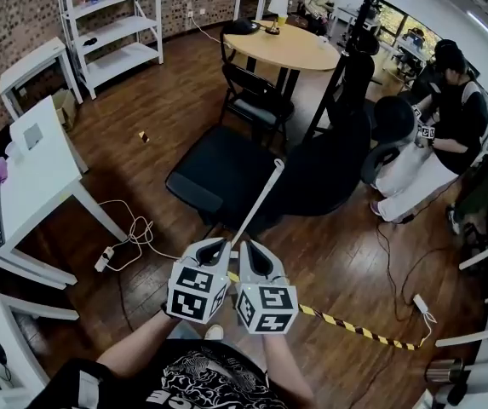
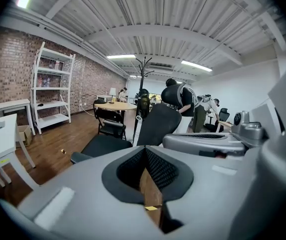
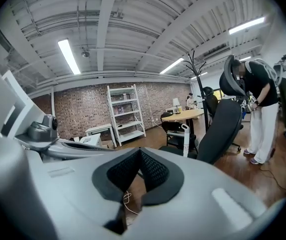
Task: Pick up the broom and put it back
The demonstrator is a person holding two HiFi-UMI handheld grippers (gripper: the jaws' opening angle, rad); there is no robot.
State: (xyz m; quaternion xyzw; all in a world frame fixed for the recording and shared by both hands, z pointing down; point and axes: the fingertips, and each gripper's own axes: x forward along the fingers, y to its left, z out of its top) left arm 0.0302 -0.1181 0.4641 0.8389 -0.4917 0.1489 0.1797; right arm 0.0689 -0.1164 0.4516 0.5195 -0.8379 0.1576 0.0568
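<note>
Ahead, the broom [image 1: 261, 201] rises from between the left hand-held gripper [image 1: 215, 247] and right hand-held gripper [image 1: 252, 250], both shut and empty. Its white handle slants away toward the black chair [image 1: 226, 177], equally near both.

The way ahead is blocked by the black office chair [image 1: 222, 177], while open floor [image 1: 167, 100] is left to its left.

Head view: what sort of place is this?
Probably a shared office or lab workspace: a round table, a black office chair and white shelving against a brick wall.
</note>
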